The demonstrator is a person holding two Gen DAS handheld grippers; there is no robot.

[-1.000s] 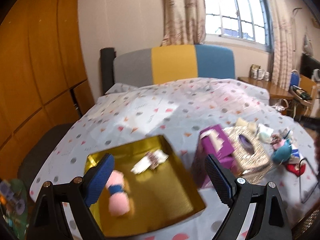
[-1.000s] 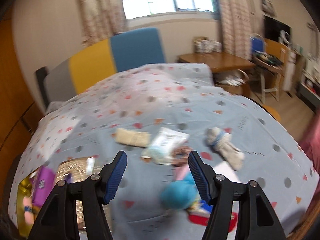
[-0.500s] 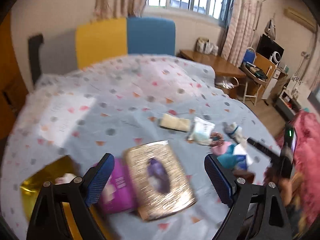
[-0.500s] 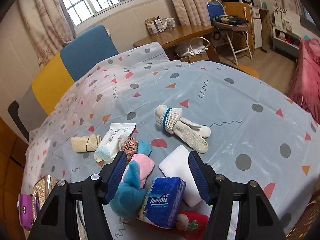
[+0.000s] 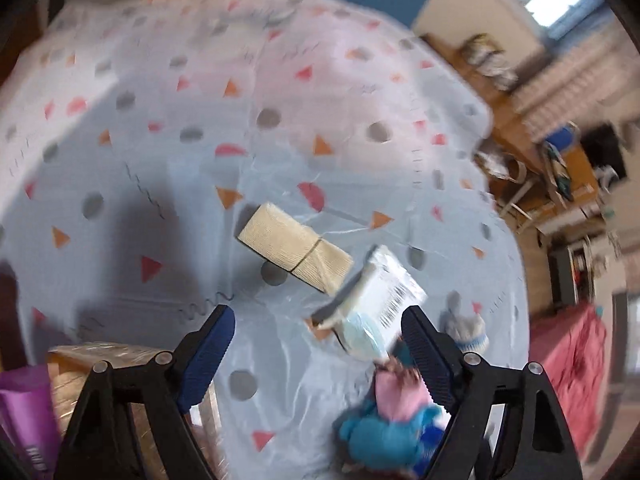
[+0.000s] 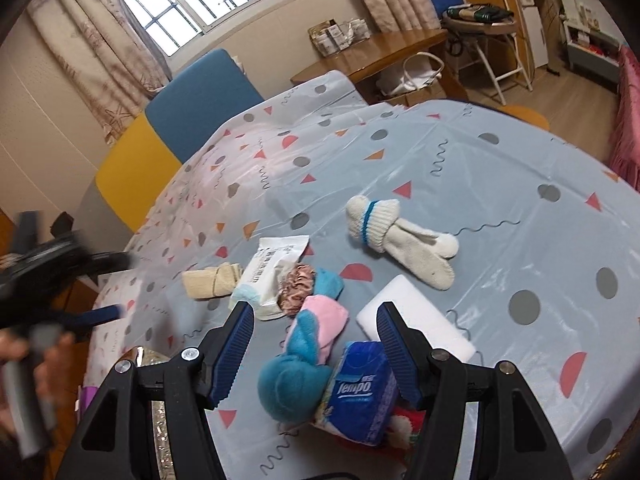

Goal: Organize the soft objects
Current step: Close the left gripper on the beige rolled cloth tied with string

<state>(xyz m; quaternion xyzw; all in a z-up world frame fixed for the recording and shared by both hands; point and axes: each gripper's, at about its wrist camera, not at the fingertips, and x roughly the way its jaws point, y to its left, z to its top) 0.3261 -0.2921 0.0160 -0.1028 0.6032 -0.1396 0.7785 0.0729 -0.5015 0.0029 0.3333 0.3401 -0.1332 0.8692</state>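
My left gripper (image 5: 318, 354) is open and empty, above the table near a folded beige cloth (image 5: 294, 248) and a white mask packet (image 5: 376, 310). My right gripper (image 6: 314, 350) is open and empty, just above a blue and pink plush (image 6: 308, 360) and a blue tissue pack (image 6: 356, 392). In the right wrist view lie white socks (image 6: 396, 240), a white sponge block (image 6: 416, 324), a brown scrunchie (image 6: 298, 288), the beige cloth (image 6: 210, 280) and the mask packet (image 6: 272, 272). The left gripper shows blurred at the left edge (image 6: 60, 292).
A gold glitter box (image 5: 80, 384) and a purple box (image 5: 24, 412) sit at the lower left of the left wrist view. A patterned tablecloth (image 6: 480, 168) covers the table. Chairs (image 6: 200, 96) stand behind it; a wooden desk (image 6: 380, 52) is at the back right.
My left gripper has swung right from the gold tray and boxes to above the beige cloth and mask packet. My right gripper has come closer over the plush and tissue pack.
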